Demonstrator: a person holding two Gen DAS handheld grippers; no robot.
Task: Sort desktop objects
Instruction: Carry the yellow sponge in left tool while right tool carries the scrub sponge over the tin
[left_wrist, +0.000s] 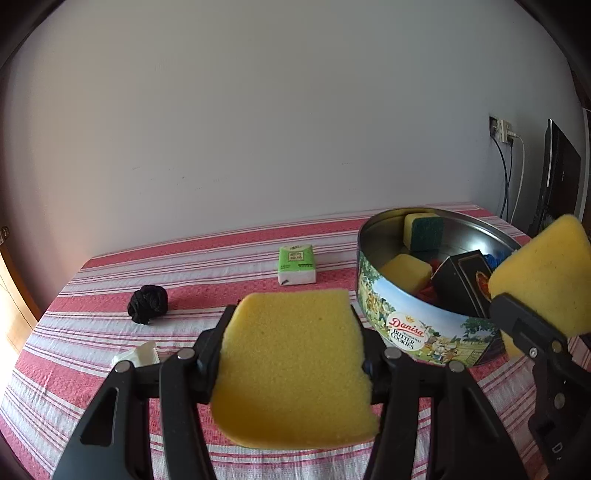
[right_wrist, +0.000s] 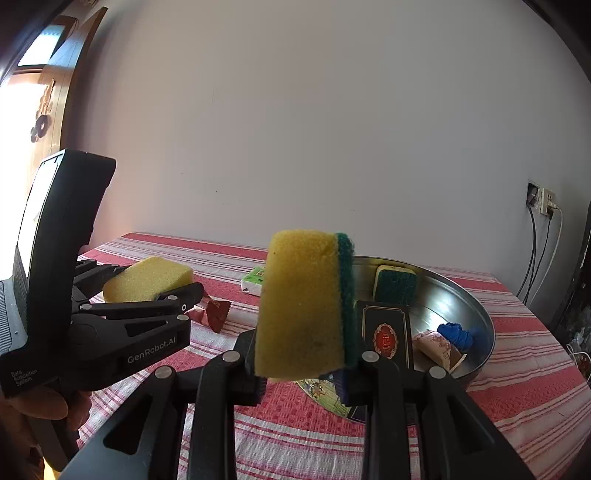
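Note:
In the left wrist view my left gripper (left_wrist: 291, 350) is shut on a plain yellow sponge (left_wrist: 295, 369), held flat above the striped cloth. To its right stands the round Danisa cookie tin (left_wrist: 402, 325). My right gripper (left_wrist: 535, 299) hovers at the tin's right rim, shut on a second sponge (left_wrist: 546, 273). In the right wrist view that gripper (right_wrist: 306, 354) grips a yellow sponge with a green scourer side (right_wrist: 303, 306), held upright in front of the tin (right_wrist: 461, 295). The left gripper (right_wrist: 155, 286) and its sponge (right_wrist: 147, 278) are at the left.
The tin holds a green-faced sponge (left_wrist: 424, 230), a yellow sponge (left_wrist: 406, 271), a black box (right_wrist: 388, 332), a blue bundle (right_wrist: 456, 332) and a pink packet (right_wrist: 437, 347). On the cloth lie a green tissue pack (left_wrist: 296, 264), a black crumpled lump (left_wrist: 147, 304), a white packet (left_wrist: 138, 356) and a red wrapper (right_wrist: 214, 312).

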